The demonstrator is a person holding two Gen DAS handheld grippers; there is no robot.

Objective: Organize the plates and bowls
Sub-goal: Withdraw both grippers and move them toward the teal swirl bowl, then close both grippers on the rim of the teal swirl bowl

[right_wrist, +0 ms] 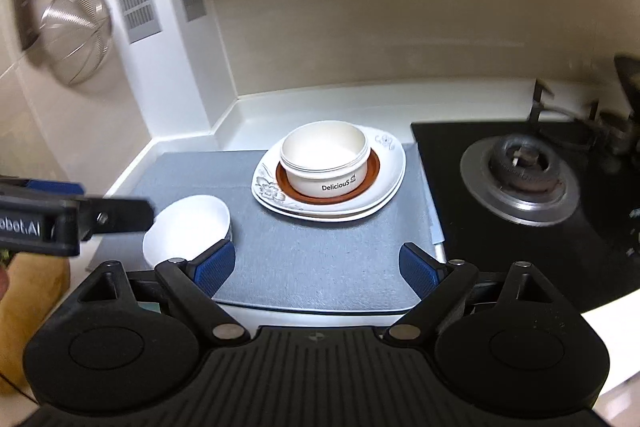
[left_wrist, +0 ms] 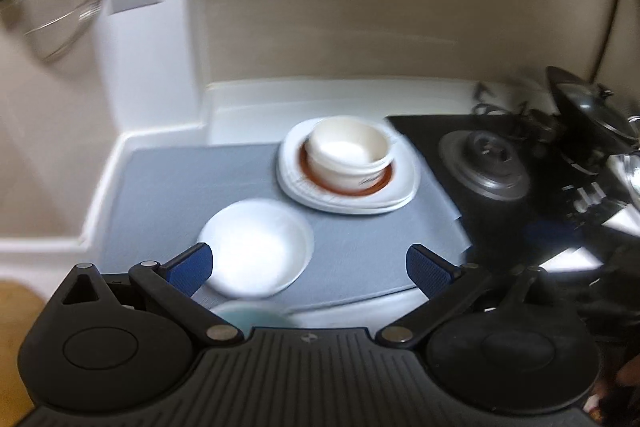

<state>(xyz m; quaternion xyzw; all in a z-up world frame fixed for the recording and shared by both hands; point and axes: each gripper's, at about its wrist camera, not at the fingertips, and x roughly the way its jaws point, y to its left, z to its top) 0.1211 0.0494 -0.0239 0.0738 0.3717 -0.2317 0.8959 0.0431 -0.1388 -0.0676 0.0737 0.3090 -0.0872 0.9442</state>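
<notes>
While both tools hang over the mat, we list what we find:
Loose item: a white bowl [left_wrist: 256, 247] sits alone on the near left part of the grey mat [left_wrist: 360, 239], well apart from the stack
Stack: two square white plates [right_wrist: 332, 187] lie at the back of the mat, a brown saucer [right_wrist: 328, 195] on them, and a cream bowl marked "Delicious" [right_wrist: 326, 163] on top
Left gripper [left_wrist: 310, 267]: jaws spread wide, holding nothing; the white bowl lies just ahead and to the left of centre, its rim beside the left blue pad
Right gripper [right_wrist: 318, 267]: jaws also spread wide and empty; the white bowl lies off its left finger, while the stack is straight ahead and farther off
Nearer tool: we judge the left one, seen entering the right view from the left, just beside the bowl
Axis: the bowl is round, so no long axis constrains the approach; the rim is the likely hold
Destination: we judge it goes to the stack, up and to the right
Surroundings: a black gas hob [right_wrist: 520, 171] lies right of the mat; a wire strainer [right_wrist: 76, 35] hangs on the wall
</notes>
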